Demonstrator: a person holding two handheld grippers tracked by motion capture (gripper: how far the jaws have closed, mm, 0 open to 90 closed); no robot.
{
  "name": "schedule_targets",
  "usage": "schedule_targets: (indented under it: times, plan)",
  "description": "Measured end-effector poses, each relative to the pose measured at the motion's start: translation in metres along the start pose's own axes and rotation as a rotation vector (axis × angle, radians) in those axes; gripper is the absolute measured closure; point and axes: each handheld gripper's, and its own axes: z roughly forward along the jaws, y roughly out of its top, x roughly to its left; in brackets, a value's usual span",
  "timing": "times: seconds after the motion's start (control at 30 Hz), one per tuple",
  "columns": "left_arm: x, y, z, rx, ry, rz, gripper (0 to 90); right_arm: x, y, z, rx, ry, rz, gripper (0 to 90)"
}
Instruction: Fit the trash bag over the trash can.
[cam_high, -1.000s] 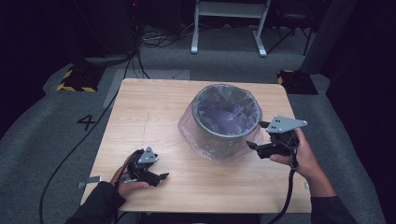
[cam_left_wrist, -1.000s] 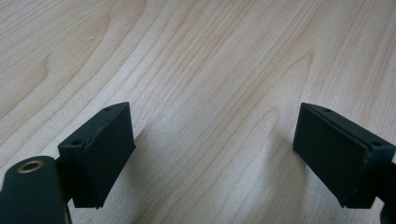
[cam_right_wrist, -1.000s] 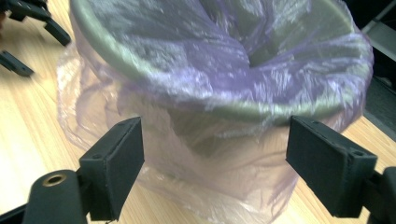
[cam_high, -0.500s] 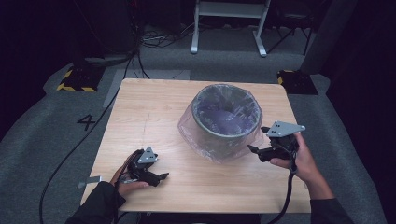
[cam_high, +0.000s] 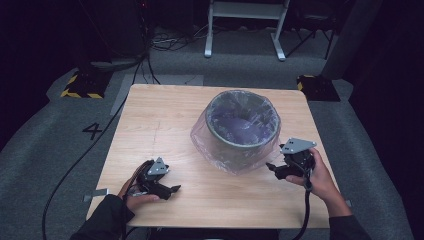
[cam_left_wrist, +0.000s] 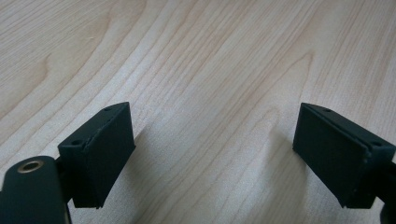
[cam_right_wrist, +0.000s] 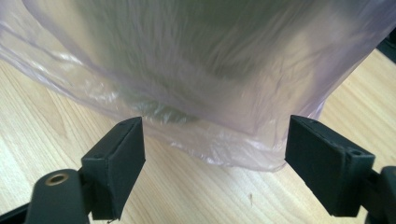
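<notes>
Now my right tongs (cam_high: 275, 168) sit lower and a touch further back from the bin (cam_high: 243, 124) than a second ago, when they were up against the bag's side near the rim. Seen along the right gripper, the jaws stand wide apart and hold nothing; the loose hem of the plastic bag (cam_right_wrist: 224, 140) hangs just ahead of them, resting on the desk (cam_high: 165, 125). So I read it as the bag having been let go, or the hand having dropped to take it lower down; I can't tell which.

The bin stands upright right of the desk's middle, with the clear liner folded over its rim and skirting down the outside to the wood.

My left tongs (cam_high: 172, 190) haven't shifted: they rest near the front left corner, well apart from the bin, jaws spread wide over bare wood and empty.

My guess is the liner is seated and mostly needs tidying at the bottom edge.
</notes>
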Motion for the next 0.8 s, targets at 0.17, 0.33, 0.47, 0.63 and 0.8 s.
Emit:
schedule_targets:
  times: [0.17,0.33,0.47,0.63,0.8]
  plan:
    - [0.0,0.0,0.0,0.0,0.0,0.001,12.1,0.002,-0.007,0.008,0.021,0.008,-0.002,20.1]
    - [0.0,0.0,0.0,0.0,0.001,0.0,12.1,0.005,-0.013,0.013,0.033,0.018,0.007,20.1]
    - [0.0,0.0,0.0,0.0,0.0,0.0,12.2,0.007,-0.02,0.017,0.041,0.027,0.017,20.0]
    - [0.0,0.0,0.0,0.0,0.001,0.0,12.2,0.008,-0.031,0.021,0.051,0.039,0.033,20.0]
    - [0.0,0.0,0.0,0.0,0.0,0.001,12.2,0.008,-0.043,0.025,0.063,0.052,0.059,20.1]
